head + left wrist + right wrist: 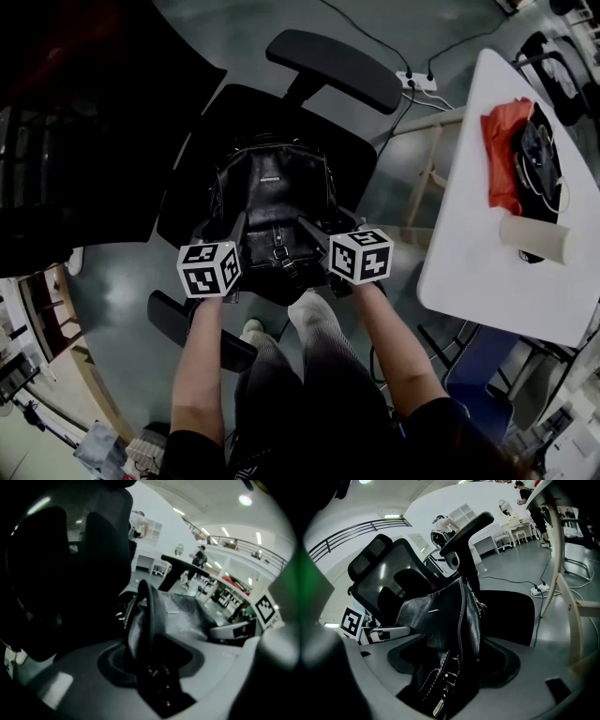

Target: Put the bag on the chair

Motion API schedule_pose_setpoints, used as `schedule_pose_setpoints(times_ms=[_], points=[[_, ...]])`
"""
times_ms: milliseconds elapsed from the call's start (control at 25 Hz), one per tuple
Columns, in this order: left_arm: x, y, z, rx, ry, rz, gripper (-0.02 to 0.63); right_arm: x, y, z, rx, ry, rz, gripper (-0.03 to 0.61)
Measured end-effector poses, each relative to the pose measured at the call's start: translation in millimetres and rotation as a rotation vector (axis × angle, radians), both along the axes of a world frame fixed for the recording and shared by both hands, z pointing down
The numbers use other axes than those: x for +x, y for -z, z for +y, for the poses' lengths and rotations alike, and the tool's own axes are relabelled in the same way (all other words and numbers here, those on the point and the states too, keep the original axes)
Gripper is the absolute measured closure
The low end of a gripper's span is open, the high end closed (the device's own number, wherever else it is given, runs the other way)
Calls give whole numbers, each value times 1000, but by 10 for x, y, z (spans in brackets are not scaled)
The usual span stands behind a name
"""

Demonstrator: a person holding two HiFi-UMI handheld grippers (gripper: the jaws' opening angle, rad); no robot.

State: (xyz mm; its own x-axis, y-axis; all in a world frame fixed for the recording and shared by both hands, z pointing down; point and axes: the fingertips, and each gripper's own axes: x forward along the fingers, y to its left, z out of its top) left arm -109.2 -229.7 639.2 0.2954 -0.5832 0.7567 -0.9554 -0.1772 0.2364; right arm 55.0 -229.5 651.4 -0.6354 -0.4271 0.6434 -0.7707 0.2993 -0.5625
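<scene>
A black leather bag stands upright on the seat of a black office chair. Both grippers reach in at its near lower corners. My left gripper has the bag's side edge running between its jaws, with dark room beside it, so it looks open. My right gripper is open wide, and the bag's stitched side and lower flap lie between its jaws. The chair's mesh backrest and one armrest rise behind the bag.
A white table stands at the right on wooden legs. It carries a red cloth and a white roll. A power strip with cables lies on the floor behind. The person's shoe is under the seat's front.
</scene>
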Motion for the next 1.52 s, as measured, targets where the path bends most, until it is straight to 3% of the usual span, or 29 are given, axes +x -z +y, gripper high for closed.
schedule_pose_setpoints(times_ms=[120, 240, 520, 840, 1120, 1320, 1520], points=[[-46, 7, -10, 4, 21, -35, 435, 11, 9, -5, 5, -4, 10, 262], [-150, 35, -37, 27, 61, -105, 328, 44, 31, -26, 24, -16, 39, 250], [-257, 99, -49, 48, 88, -175, 287, 131, 81, -48, 63, -49, 122, 236], [-221, 247, -12, 70, 70, -167, 282, 332, 289, -43, 127, -107, 171, 235], [-140, 540, 54, 116, 34, -136, 377, 350, 497, 24, 155, -121, 185, 244], [-88, 760, 146, 131, 26, -87, 464, 366, 708, 100, 187, -148, 189, 349], [-47, 943, 270, 142, 13, -54, 535, 356, 899, 188, 205, -167, 179, 404]])
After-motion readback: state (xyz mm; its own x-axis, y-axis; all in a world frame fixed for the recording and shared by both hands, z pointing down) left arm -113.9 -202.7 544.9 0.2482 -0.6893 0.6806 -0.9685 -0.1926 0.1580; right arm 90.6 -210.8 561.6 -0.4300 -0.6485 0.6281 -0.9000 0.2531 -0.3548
